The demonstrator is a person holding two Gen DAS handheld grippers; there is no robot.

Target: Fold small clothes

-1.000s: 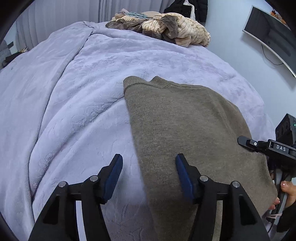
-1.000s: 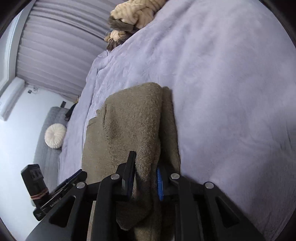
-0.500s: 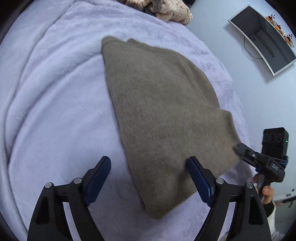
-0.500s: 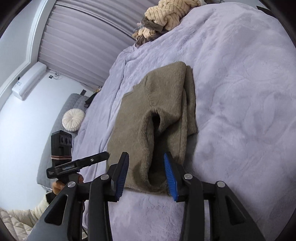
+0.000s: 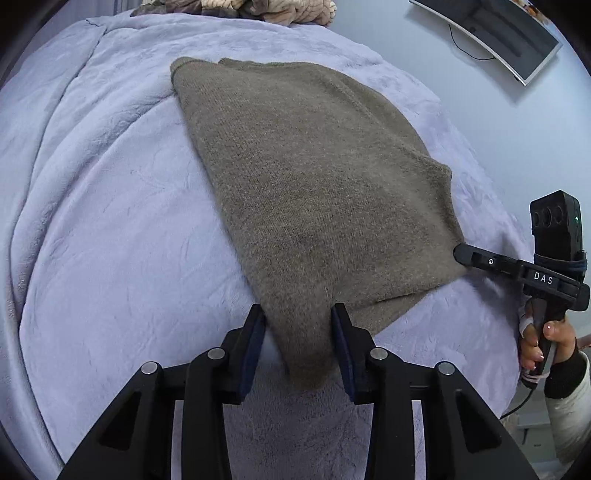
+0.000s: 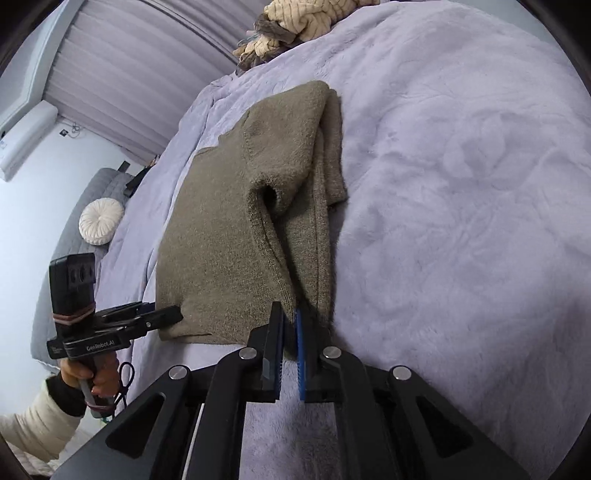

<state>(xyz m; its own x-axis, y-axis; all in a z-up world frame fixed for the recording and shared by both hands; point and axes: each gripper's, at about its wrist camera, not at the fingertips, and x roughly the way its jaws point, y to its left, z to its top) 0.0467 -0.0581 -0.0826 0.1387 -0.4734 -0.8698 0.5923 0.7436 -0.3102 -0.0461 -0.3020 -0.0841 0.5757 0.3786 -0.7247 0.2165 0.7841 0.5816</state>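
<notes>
An olive-brown knit sweater (image 5: 314, 177) lies partly folded on a lilac bedspread (image 5: 110, 229). My left gripper (image 5: 298, 325) straddles the sweater's near corner, its blue pads close on each side of the bunched cloth. My right gripper (image 6: 290, 328) is shut on the sweater's (image 6: 221, 229) near hem edge, by the folded-over sleeve (image 6: 295, 147). Each gripper shows in the other's view: the right one (image 5: 465, 254) at the sweater's right corner, the left one (image 6: 162, 315) at its left corner.
A pile of beige and brown clothes (image 6: 295, 26) lies at the far end of the bed. A wall monitor (image 5: 491, 33) hangs to the right. A grey sofa with a round white cushion (image 6: 100, 220) stands to the left.
Both grippers dropped to the sweater's near hem. The left gripper narrowed from wide open around the near corner. The right gripper, open half a second ago, has shut on the hem.
</notes>
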